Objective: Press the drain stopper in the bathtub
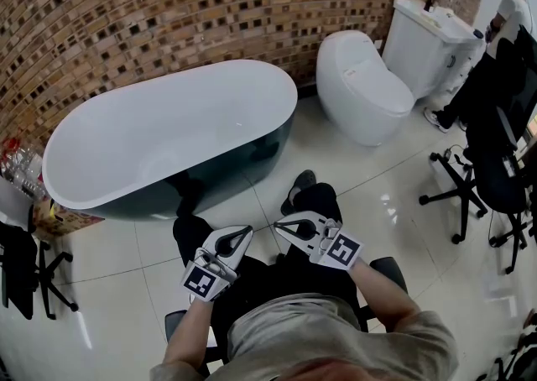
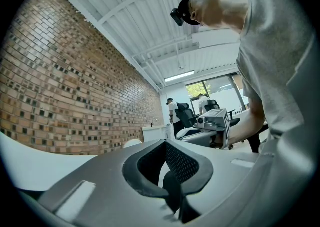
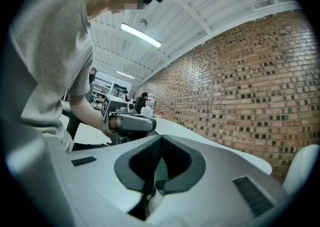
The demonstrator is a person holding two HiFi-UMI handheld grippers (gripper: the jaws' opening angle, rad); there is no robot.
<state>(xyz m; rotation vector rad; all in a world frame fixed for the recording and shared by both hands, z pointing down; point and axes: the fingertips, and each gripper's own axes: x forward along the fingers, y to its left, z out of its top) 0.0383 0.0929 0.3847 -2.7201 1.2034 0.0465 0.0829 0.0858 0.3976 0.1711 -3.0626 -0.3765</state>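
- The white bathtub [image 1: 168, 132] stands at the left on the shiny floor [image 1: 369, 182]. It is close to the brick wall [image 1: 168, 2], and its outside is dark.
- The drain stopper cannot be made out. From the head view the inside of the bathtub looks plain white.
- The left hand-held gripper [image 1: 244, 232] is held above the legs [image 1: 315, 203] of the one who sits, well apart from the bathtub. Its jaws are pressed together and hold nothing.
- The right hand-held gripper [image 1: 280, 226] is just beside it. Its jaws are pressed together too, and they hold nothing. The two tips point at each other, near but not touching.
- A round white toilet [image 1: 365, 86] stands to the right of the bathtub, near the wall.
- Black office chairs [image 1: 491, 178] stand at the far right. A person in a white top [image 1: 510, 14] stands behind them.
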